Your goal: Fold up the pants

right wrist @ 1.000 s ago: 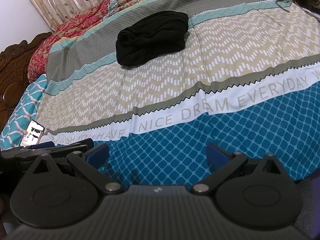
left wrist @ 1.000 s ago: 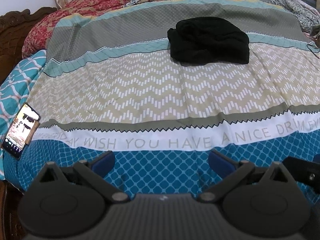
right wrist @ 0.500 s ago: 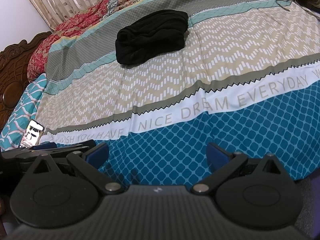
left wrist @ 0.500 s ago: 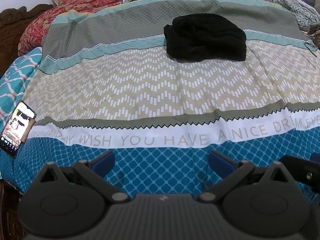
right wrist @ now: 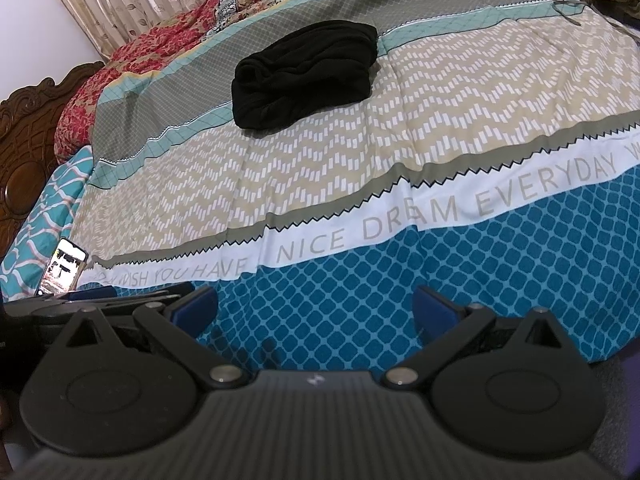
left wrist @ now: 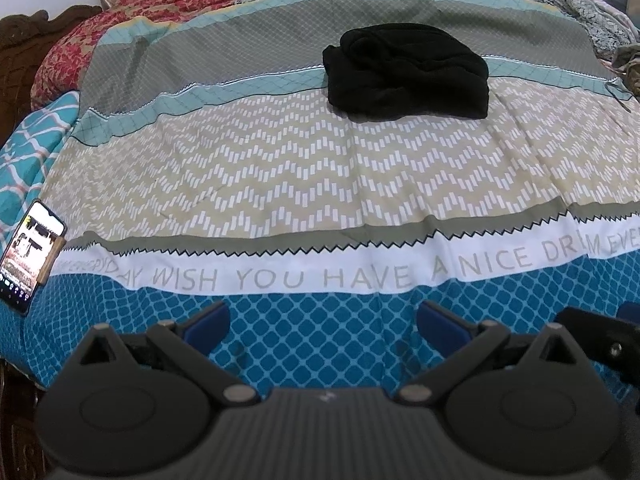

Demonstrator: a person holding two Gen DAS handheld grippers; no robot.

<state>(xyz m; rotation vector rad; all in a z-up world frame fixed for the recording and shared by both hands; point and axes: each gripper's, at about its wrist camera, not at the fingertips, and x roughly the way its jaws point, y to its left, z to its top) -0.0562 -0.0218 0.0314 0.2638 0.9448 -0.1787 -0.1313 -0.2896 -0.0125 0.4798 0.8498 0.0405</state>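
Two blue-padded fingers of the left gripper (left wrist: 322, 322) are seen spread wide with nothing between them, held over the near teal-patterned band of the bedsheet (left wrist: 320, 184) in the left wrist view. The black pants (left wrist: 406, 74) are found as a folded bundle far across the bed, right of centre, resting where the beige zigzag band meets the turquoise stripe, well apart from the gripper. A lit phone (left wrist: 30, 250) is laid at the near left edge of the bed, and part of the right gripper is glimpsed at the near right margin. In the right wrist view, the right gripper (right wrist: 316, 306) is likewise shown wide open and empty above the teal band of the bedsheet (right wrist: 500, 128). The pants (right wrist: 304, 74) are placed far off and left of centre. The phone (right wrist: 64, 266) is visible at the near left, just beyond the dark body of the left gripper (right wrist: 120, 300), and a carved wooden headboard (right wrist: 28, 132) is seen at the far left.
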